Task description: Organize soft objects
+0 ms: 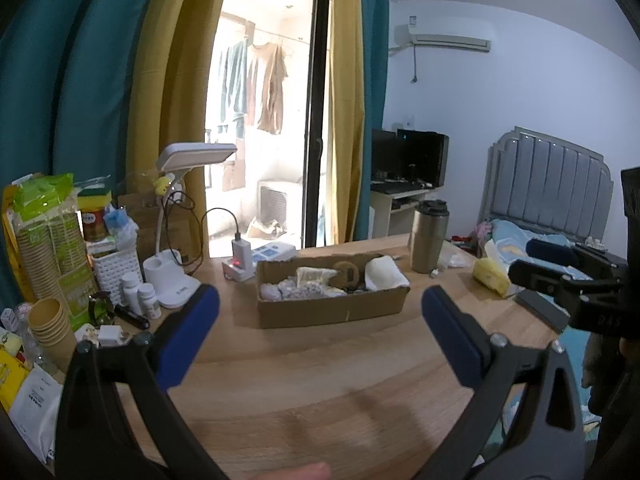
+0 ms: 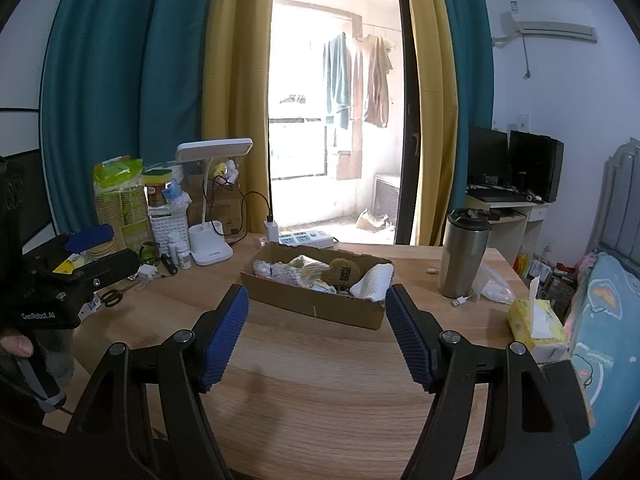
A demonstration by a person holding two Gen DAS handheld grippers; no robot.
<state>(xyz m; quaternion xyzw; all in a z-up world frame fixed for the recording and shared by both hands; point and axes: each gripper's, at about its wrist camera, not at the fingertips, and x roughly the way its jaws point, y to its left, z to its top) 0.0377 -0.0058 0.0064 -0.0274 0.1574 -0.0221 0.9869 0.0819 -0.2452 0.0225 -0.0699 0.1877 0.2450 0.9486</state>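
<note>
A shallow cardboard box (image 1: 332,312) (image 2: 316,306) stands in the middle of the wooden table (image 1: 320,392) (image 2: 320,400). It holds soft things: a white folded cloth (image 1: 384,274) (image 2: 372,280), a brown round plush (image 1: 347,274) (image 2: 344,270) and pale bundles (image 1: 294,290) (image 2: 280,270). My left gripper (image 1: 320,308) is open and empty, held short of the box. My right gripper (image 2: 316,308) is open and empty, also just in front of the box. The right gripper also shows in the left wrist view (image 1: 568,280), the left one in the right wrist view (image 2: 80,272).
A steel tumbler (image 1: 427,236) (image 2: 464,252) stands right of the box. A yellow tissue pack (image 1: 492,276) (image 2: 536,320) lies near the right edge. Desk lamp (image 1: 176,216) (image 2: 210,200), paper cups (image 1: 52,320), bottles, scissors (image 2: 114,296) and a power strip (image 1: 240,266) crowd the left and back.
</note>
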